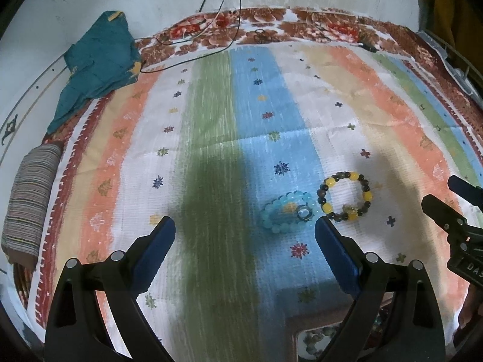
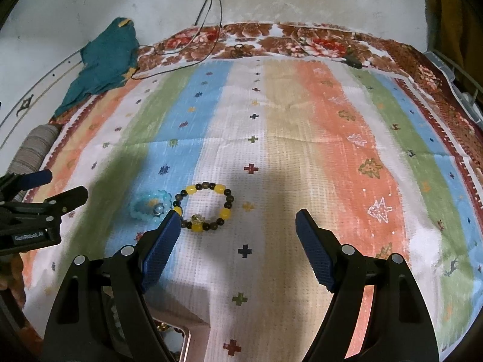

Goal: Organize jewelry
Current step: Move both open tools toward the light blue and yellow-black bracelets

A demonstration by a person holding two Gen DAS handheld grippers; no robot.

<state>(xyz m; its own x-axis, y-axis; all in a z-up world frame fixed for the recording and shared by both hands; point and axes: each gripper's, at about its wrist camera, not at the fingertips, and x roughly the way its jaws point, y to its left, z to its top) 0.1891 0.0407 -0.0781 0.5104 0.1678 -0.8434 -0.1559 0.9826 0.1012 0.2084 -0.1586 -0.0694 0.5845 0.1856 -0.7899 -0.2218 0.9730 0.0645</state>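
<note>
I'm looking down at a striped cloth (image 1: 211,120) spread over what seems a bed. Far left: a striped roll (image 1: 30,199) & a teal cloth (image 1: 99,63) are lying at the cloth's edge, w/ wires (image 1: 229,6) trailing from the wall.

My left gripper (image 1: 244,230) is hovering w/ jaws spread wide, nothing btwn them. Just inside its right jaw a blue bead bracelet (image 1: 286,212) is lying bunched on the blue stripe, a small clear charm on it. Touching or just beside it on the right, a yellow-and-dark bead bracelet (image 1: 344,196) is lying in an open ring.

My right gripper (image 2: 237,220) is hanging near, jaws also wide apart & gripping nothing; the yellow-and-dark bracelet is sitting by its left jaw tip.

At the near edge, a small tray (image 1: 294,342) is peeking out, holding beads; can't tell which kind.
</note>
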